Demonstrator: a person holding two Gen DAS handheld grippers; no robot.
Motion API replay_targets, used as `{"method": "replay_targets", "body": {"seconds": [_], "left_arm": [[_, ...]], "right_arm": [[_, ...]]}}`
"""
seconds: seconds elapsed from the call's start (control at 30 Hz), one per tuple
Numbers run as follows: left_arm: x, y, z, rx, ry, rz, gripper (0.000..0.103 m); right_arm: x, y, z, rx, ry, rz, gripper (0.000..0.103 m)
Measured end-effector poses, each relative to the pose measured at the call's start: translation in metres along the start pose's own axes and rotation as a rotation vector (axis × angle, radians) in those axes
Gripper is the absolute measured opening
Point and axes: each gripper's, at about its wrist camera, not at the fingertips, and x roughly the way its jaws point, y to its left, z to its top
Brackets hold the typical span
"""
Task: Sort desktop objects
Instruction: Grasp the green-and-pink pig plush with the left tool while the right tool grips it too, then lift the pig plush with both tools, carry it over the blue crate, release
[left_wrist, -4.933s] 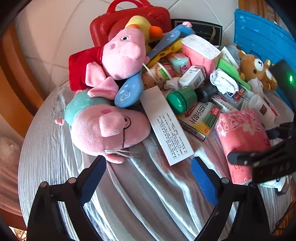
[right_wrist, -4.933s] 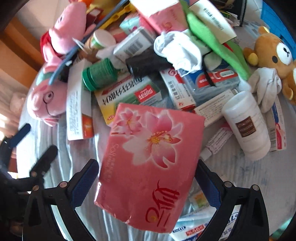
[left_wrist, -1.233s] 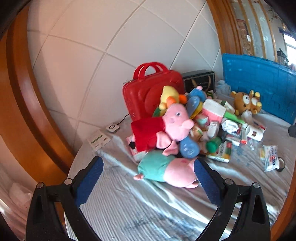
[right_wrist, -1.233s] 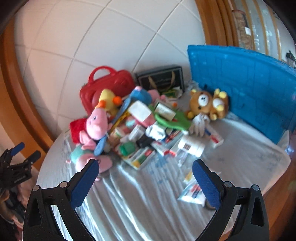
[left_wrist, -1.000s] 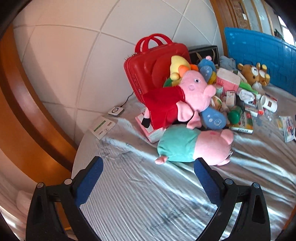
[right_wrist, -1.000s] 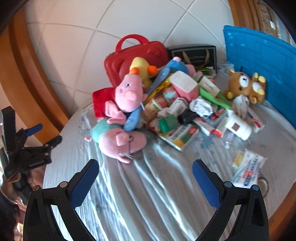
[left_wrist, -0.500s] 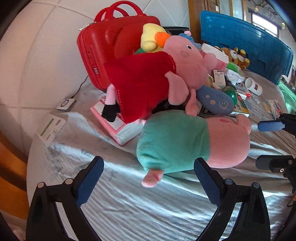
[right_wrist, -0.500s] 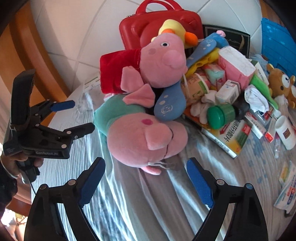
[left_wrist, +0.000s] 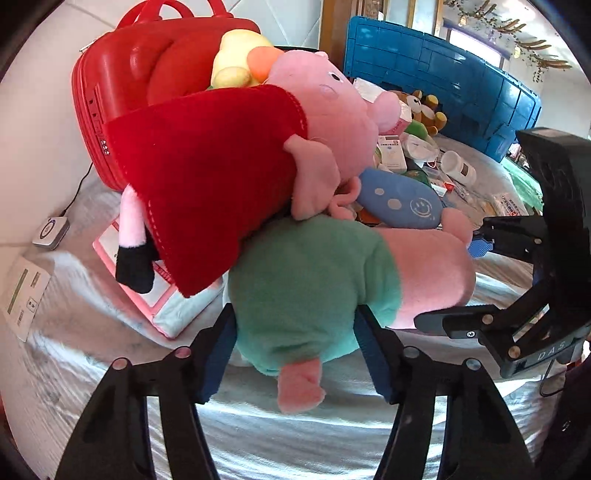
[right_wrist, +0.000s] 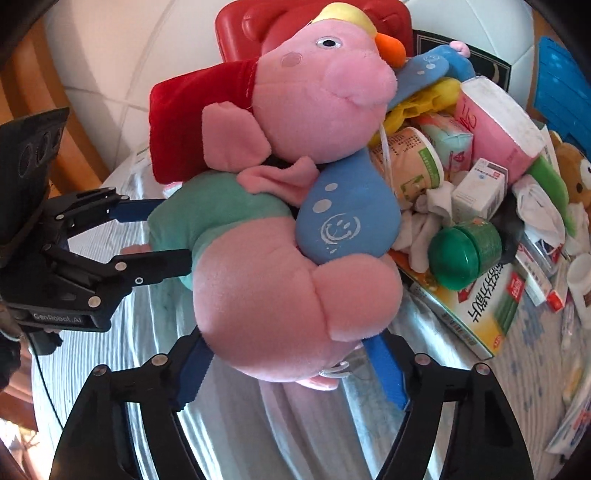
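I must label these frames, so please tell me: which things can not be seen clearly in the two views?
- Left wrist view: the green-shirted pig toy hides the left hand-held gripper pads, so actual contact is unclear.
- Right wrist view: the toy's pink head covers the right hand-held gripper pads.
- Right wrist view: the teddy bear is cut by the edge.
- Medicine box print is unreadable.

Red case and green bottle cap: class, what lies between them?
In the right wrist view, the red-dressed pig and blue toy lie between the case and cap.
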Motion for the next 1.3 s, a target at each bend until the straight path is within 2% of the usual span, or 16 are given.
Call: {"method": "replay_targets", "body": {"seconds": [0.07, 0.13, 0.4, 0.67, 0.77, 0.8, 0.83, 0.87, 0.93, 1.03, 1.13, 1.2, 1.23, 1.3], "left_arm": [[-0.006, -0.006, 0.000, -0.019, -0.006, 0.005, 0.057], [-0.016, -0.014, 0.000, -0.031, -0.015, 0.013, 0.054], [-0.075, -0.068, -0.002, -0.013, -0.056, 0.041, 0.053], [-0.133, -0.142, 0.033, 0.124, -0.139, 0.085, 0.048], [-0.145, -0.175, 0.056, 0.202, -0.184, 0.054, 0.038], [-0.148, -0.189, 0.065, 0.229, -0.201, 0.043, 0.038], [-0.147, -0.202, 0.074, 0.251, -0.216, 0.046, 0.038], [-0.143, -0.214, 0.083, 0.269, -0.219, 0.043, 0.038], [-0.125, -0.234, 0.100, 0.292, -0.217, 0.008, 0.038], [-0.079, -0.252, 0.117, 0.262, -0.178, -0.026, 0.037], [-0.048, -0.268, 0.114, 0.177, -0.149, -0.055, 0.037], [-0.037, -0.284, 0.107, 0.185, -0.148, 0.033, 0.038], [-0.031, -0.289, 0.105, 0.182, -0.135, 0.089, 0.042], [-0.020, -0.295, 0.105, 0.134, -0.108, 0.196, 0.054]], "right_arm": [[-0.005, -0.006, 0.004, -0.005, 0.022, 0.021, 0.069], [-0.015, -0.011, 0.005, -0.005, 0.025, 0.032, 0.067], [-0.085, -0.016, -0.016, -0.066, -0.016, 0.039, 0.066], [-0.178, -0.017, -0.028, -0.063, -0.217, -0.021, 0.066], [-0.215, -0.028, -0.032, -0.059, -0.295, -0.057, 0.066], [-0.226, -0.032, -0.032, -0.065, -0.313, -0.069, 0.064], [-0.237, -0.036, -0.031, -0.074, -0.329, -0.083, 0.061], [-0.246, -0.039, -0.030, -0.087, -0.343, -0.091, 0.052], [-0.253, -0.048, -0.022, -0.130, -0.345, -0.122, 0.025], [-0.229, -0.082, -0.003, -0.131, -0.292, -0.122, 0.025], [-0.201, -0.143, -0.003, -0.010, -0.210, -0.082, 0.027], [-0.205, -0.176, -0.018, 0.049, -0.199, 0.023, 0.027], [-0.206, -0.186, -0.026, 0.039, -0.194, 0.033, 0.032], [-0.205, -0.206, -0.033, -0.010, -0.170, 0.037, 0.062]]}}
